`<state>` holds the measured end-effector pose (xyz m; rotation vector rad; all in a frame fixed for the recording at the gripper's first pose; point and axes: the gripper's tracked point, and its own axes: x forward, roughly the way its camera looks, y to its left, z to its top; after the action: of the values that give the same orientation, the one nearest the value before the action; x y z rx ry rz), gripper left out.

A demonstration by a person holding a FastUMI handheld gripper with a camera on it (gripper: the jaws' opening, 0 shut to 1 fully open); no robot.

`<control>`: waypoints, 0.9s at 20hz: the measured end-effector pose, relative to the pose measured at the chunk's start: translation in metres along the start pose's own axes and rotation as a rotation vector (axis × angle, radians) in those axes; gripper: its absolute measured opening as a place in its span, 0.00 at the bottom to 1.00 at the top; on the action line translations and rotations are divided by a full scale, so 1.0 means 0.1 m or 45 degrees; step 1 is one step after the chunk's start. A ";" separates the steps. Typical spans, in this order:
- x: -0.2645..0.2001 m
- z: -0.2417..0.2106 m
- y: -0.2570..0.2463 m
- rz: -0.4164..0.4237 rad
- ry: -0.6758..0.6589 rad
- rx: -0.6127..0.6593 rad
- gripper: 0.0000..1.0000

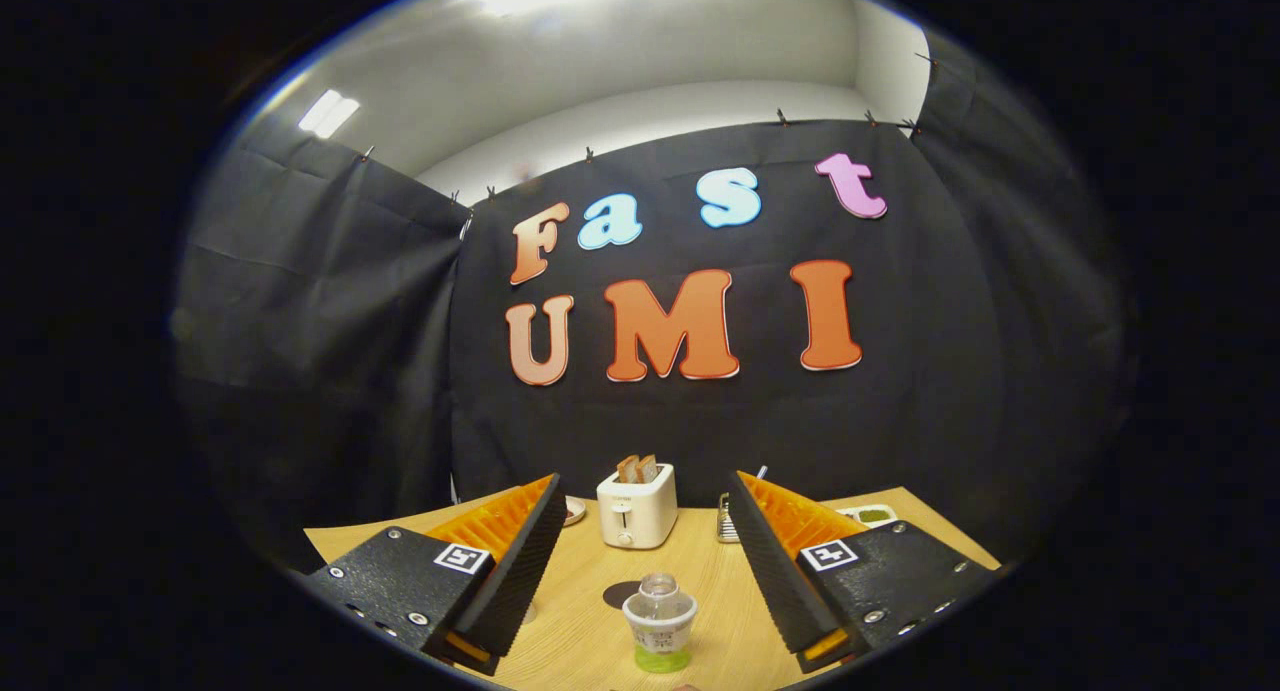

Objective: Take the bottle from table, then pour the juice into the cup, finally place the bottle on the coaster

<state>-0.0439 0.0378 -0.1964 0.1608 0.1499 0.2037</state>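
Two fingers of the gripper [648, 546] stand wide apart and hold nothing, and between them on the wooden table [580, 611] stands a small clear bottle [659, 621] with green juice low inside, a dark round coaster [621, 594] just behind it and a white toaster [637, 506] beyond.

"What did the gripper view show?"

"The gripper [645, 516] hung over a wooden table [585, 611], its fingers spread wide apart and pressing on nothing. Between them, low down, stood a small clear bottle [659, 621] with a green band at its base, upright and untouched."

"And the coaster?"

"A dark round coaster [620, 594] lay flat just beside the bottle, a little farther off. Beyond both sat a white toaster [637, 508] with two slices of toast [637, 468] standing in its slots."

"Was a cup seen?"

"That couldn't be told."
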 end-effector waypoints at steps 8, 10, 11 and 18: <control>0.09 -1.08 -0.16 -0.048 0.173 0.058 0.97; 0.11 -1.35 -0.14 -0.044 0.222 0.062 0.97; 0.13 -1.47 -0.14 -0.046 0.249 0.056 0.97; 0.22 -1.90 -0.20 -0.084 0.340 0.114 0.96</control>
<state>-0.0495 0.0502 -0.3881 0.2175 0.4300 0.1523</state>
